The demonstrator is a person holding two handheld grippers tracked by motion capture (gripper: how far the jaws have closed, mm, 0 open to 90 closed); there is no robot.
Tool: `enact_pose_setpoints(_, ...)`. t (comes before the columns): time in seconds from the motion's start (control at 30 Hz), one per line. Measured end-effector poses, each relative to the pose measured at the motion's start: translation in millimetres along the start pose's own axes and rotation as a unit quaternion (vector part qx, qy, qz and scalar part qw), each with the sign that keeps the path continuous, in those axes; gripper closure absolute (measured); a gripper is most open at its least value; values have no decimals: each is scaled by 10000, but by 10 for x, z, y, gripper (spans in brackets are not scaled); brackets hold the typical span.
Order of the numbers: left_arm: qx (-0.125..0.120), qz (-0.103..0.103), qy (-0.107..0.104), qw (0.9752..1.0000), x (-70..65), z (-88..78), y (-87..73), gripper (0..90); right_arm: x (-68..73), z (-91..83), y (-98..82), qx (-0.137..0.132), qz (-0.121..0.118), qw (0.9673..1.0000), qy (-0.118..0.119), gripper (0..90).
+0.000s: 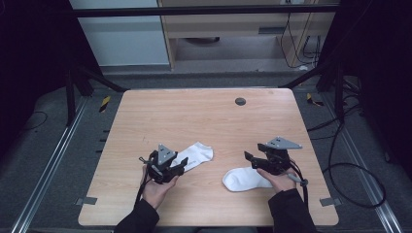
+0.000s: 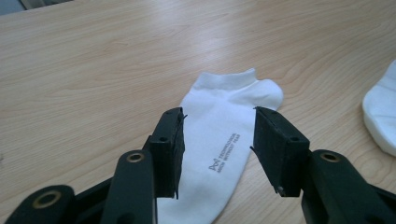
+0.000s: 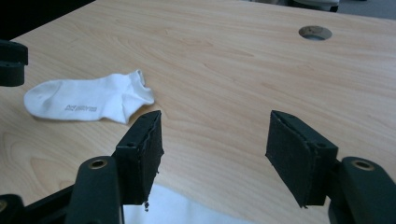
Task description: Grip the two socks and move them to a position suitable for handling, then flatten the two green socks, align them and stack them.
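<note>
Tongs in both hands stand released, with nothing pinched between the pads. The left tongs (image 1: 183,163) sit at the near left of the table (image 1: 204,116), held from below by the left hand (image 1: 156,187), jaws pointing right and slightly away. In the left gripper view the two black pads are spread to either side of a white ankle sock (image 2: 219,140) — the fabric lies flat on the wood between and beyond them, and neither pad presses on it. That sock carries small grey lettering along its sole and has its cuff at the far end; in the high view it (image 1: 197,154) lies just right of the left tongs, angled toward the far right.

The right tongs (image 1: 251,160) are at the near right, held by the right hand (image 1: 281,180), jaws pointing left. In the right gripper view the pads are wide apart over bare wood, and a corner of a second white sock (image 3: 187,211) shows just below them at the near edge. In the high view this second sock (image 1: 244,178) lies bunched just left of the right hand, under and near the right tongs — whether it touches them I cannot tell. The two socks are apart, with bare table between.

Farther off, a round cable hole (image 1: 240,101) sits toward the far right of the table.
</note>
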State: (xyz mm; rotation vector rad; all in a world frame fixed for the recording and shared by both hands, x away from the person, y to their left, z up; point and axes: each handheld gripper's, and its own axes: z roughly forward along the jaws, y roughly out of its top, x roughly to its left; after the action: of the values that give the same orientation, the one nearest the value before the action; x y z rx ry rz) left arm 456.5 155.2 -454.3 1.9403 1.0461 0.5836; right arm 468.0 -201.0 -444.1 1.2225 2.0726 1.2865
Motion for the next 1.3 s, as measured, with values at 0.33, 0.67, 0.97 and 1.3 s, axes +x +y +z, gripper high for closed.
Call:
enact_pose_setpoints(0.33, 0, 231, -302, 9993, -324, 24, 17, 524, -145, -159, -237, 247, 28, 9996, 116, 363)
enact_pose_setpoints(0.67, 185, 423, -534, 9975, -676, 203, 59, 524, -265, -188, -420, 693, 30, 9975, -144, 405)
enact_pose_setpoints(0.97, 443, 575, -742, 9946, -994, 450, 58, 555, -349, -189, -535, 988, 17, 9947, -287, 550)
enact_pose_setpoints(1.3, 842, 633, -796, 9912, -1124, 662, -25, 639, -372, -167, -625, 1348, -85, 9902, -355, 704)
